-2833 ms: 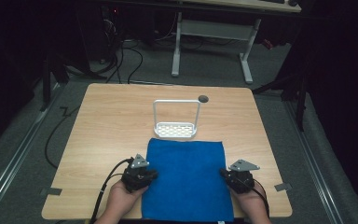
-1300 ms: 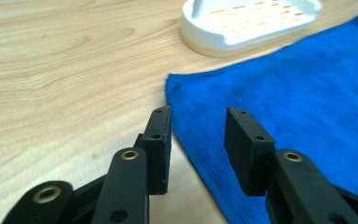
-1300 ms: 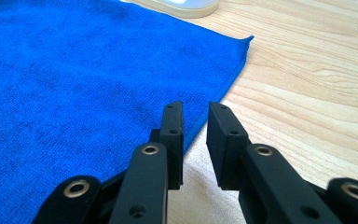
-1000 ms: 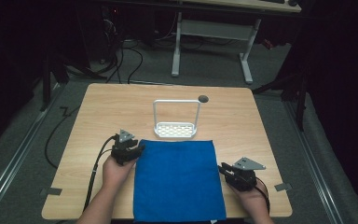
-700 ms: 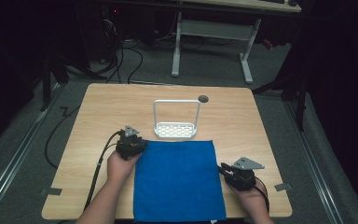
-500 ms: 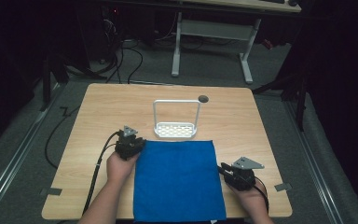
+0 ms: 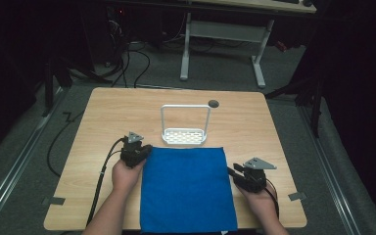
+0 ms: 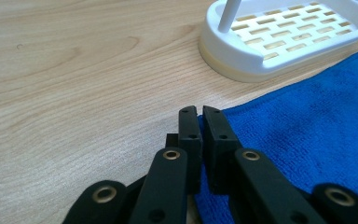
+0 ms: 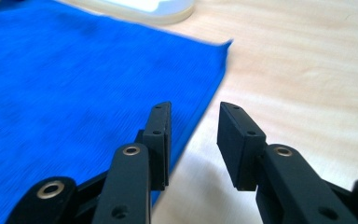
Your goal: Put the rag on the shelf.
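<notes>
Left gripper [image 8: 200, 114] now at blue cloth [image 7: 186, 188] far-left corner, up from near edge earlier; jaws just closed, pinching cloth corner between pads. Right gripper [image 9: 193, 112] at cloth right edge as before, jaws just opening, half spread, nothing between, one jaw over the hem. Cloth flat on wooden table [image 7: 103, 112], near side. Grey floor, cables, white desk legs beyond table. White slotted soap dish [image 7: 185, 135] touching cloth far edge, empty.
</notes>
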`<action>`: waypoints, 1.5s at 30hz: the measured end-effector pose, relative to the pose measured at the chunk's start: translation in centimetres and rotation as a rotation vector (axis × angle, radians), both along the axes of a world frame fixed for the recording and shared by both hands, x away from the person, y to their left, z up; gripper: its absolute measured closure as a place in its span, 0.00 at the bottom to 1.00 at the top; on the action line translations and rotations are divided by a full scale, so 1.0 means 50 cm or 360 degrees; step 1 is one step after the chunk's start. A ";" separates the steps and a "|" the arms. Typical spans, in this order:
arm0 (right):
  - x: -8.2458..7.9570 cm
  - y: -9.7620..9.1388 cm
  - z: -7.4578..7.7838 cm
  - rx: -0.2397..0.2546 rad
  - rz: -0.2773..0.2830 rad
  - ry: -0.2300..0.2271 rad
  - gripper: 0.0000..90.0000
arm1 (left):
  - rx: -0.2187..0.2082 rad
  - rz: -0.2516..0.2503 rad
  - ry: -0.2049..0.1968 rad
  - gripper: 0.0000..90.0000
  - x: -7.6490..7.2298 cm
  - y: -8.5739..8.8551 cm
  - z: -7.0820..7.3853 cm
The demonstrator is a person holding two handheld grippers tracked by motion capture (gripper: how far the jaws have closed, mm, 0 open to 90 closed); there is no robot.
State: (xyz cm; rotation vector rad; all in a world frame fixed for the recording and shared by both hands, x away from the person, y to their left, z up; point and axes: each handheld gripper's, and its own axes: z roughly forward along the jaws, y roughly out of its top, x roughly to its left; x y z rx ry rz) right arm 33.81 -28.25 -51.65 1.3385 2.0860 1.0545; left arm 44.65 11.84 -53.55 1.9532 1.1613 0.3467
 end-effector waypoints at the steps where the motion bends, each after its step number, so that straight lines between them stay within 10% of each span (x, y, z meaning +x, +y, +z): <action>1: 0.013 0.004 0.001 -0.0011 -0.0022 0.0009 0.73 | 0.0002 -0.0004 0.0001 0.96 0.000 0.000 0.000; 11: 0.150 0.039 -0.014 -0.0029 -0.0127 0.0116 0.62 | 0.0013 -0.0016 -0.0014 0.96 -0.001 -0.003 0.000; 16: 0.170 0.048 -0.019 -0.0057 -0.0124 0.0131 0.62 | 0.0010 -0.0017 -0.0016 0.96 -0.002 -0.002 0.001; 37: 0.166 0.069 -0.024 -0.0092 -0.0055 0.0141 0.97 | 0.0007 -0.0019 -0.0011 0.96 -0.002 -0.002 0.000; 45: 0.148 0.063 -0.021 -0.0064 -0.0023 0.0041 0.99 | 0.0000 -0.0017 -0.0021 0.96 -0.003 -0.001 0.001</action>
